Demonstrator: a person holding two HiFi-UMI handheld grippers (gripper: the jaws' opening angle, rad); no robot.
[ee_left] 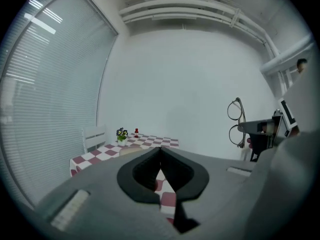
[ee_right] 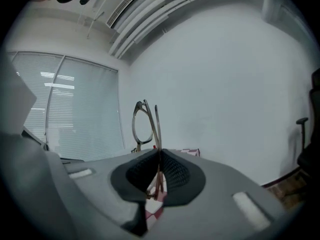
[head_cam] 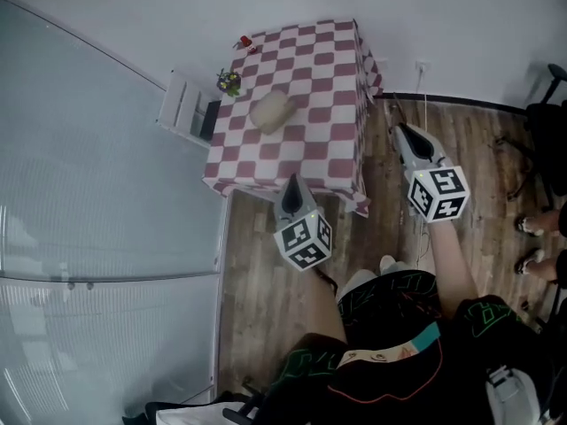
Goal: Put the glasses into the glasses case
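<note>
The beige glasses case point(head_cam: 272, 111) lies closed in the middle of the table with the red-and-white checked cloth point(head_cam: 328, 158). My right gripper point(head_cam: 401, 131) hangs off the table's right side, shut on the thin-framed glasses point(ee_right: 145, 126), which stick up folded from its jaws. From the left gripper view the glasses point(ee_left: 236, 121) show at the right, held by the right gripper point(ee_left: 260, 130). My left gripper point(head_cam: 292, 181) hovers over the table's near edge, its jaws point(ee_left: 160, 150) shut with nothing in them. The case point(ee_left: 131, 149) peeks just above them.
A small flower pot point(head_cam: 229, 81) and a little red object point(head_cam: 244, 42) stand at the table's far left corner. A white chair point(head_cam: 186, 109) is at its left side, beside a glass wall with blinds point(head_cam: 89, 193). An office chair point(head_cam: 545, 140) and another person's feet point(head_cam: 530, 227) are at right.
</note>
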